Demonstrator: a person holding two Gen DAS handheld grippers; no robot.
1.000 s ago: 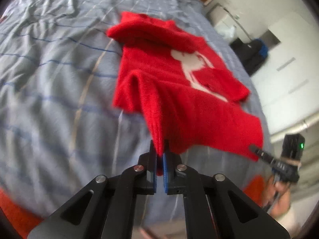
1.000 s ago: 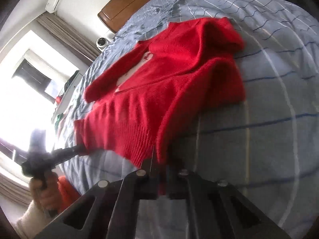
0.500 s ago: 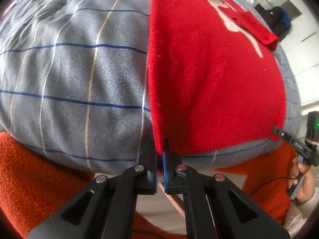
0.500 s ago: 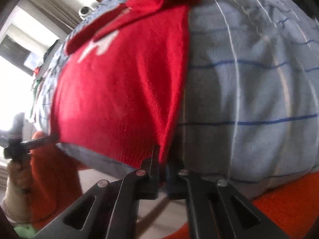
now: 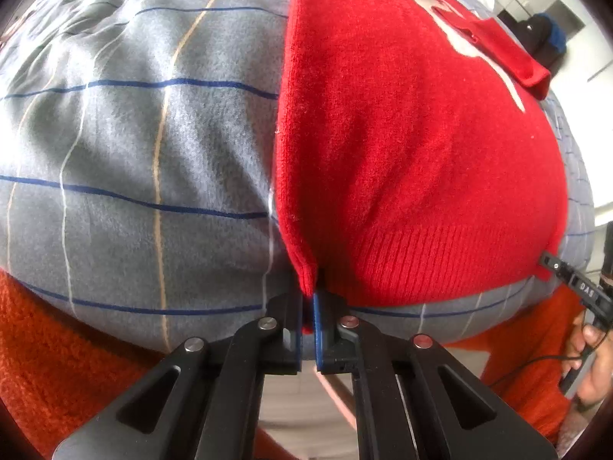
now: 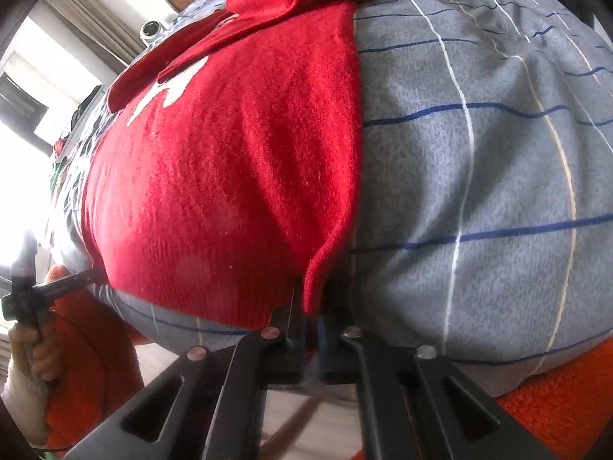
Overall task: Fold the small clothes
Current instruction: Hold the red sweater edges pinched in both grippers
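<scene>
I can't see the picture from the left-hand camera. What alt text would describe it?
A red knitted sweater lies spread flat on a grey bed cover with blue and white lines, and the left gripper has its jaws shut on the sweater's bottom corner at the bed's edge. The right gripper pinches the opposite hem corner.

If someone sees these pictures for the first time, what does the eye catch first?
The bright red sweater dominates, spread flat on the grey checked bedspread near the bed's edge. Next come the black grippers: the left gripper and right gripper each pinch one bottom corner of its ribbed hem.
</scene>
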